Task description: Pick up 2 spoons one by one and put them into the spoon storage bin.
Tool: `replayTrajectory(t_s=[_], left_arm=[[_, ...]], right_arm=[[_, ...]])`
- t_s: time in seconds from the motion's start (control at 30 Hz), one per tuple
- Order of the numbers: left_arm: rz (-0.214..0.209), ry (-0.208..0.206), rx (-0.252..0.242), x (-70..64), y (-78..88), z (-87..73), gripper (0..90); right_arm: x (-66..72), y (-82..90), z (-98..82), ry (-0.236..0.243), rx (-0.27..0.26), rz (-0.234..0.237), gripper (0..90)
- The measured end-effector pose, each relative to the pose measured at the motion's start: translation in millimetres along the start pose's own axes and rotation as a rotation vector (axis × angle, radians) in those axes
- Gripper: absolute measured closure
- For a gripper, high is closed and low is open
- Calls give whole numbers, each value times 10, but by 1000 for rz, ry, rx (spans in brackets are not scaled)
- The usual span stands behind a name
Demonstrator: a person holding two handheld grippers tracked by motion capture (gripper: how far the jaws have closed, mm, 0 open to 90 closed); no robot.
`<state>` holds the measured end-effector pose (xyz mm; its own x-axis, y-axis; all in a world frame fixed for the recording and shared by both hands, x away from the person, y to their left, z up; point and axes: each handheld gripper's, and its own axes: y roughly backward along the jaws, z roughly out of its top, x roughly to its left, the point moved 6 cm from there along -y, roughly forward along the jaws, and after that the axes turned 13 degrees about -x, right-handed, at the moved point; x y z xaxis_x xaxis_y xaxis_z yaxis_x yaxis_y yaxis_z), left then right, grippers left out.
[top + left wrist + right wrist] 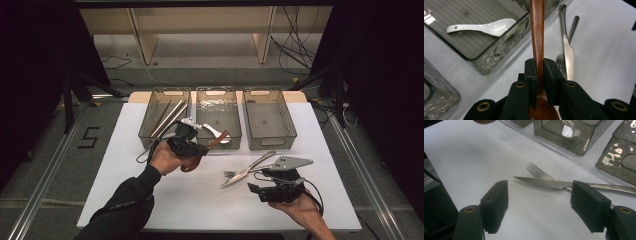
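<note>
My left gripper (201,148) is shut on a brown wooden spoon (218,140), held above the white table just in front of the middle bin (236,117). In the left gripper view the pads (531,68) clamp the spoon's handle (537,30), which points away toward the bin; its bowl is at the bottom edge. A white ceramic spoon (486,26) lies inside that bin. My right gripper (254,188) rests low at the front right, open with nothing between its fingers (496,195). A knife (544,183) and fork (537,172) lie crossed just beyond it.
Three clear plastic bins stand in a row at the table's far side. The left bin (147,120) holds chopsticks (167,117); the right bin (287,120) looks empty. The knife (240,176) and fork (252,164) lie right of centre on the white table (150,200).
</note>
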<state>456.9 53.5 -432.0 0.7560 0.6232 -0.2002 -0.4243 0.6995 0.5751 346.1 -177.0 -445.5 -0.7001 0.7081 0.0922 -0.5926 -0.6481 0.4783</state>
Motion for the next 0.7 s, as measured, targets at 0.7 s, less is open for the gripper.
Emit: replayTrajectory(t_s=[0.7], left_arm=[[36, 16, -57, 179, -86, 340, 812]], right_arm=[[1, 0, 15, -6, -17, 7, 284]])
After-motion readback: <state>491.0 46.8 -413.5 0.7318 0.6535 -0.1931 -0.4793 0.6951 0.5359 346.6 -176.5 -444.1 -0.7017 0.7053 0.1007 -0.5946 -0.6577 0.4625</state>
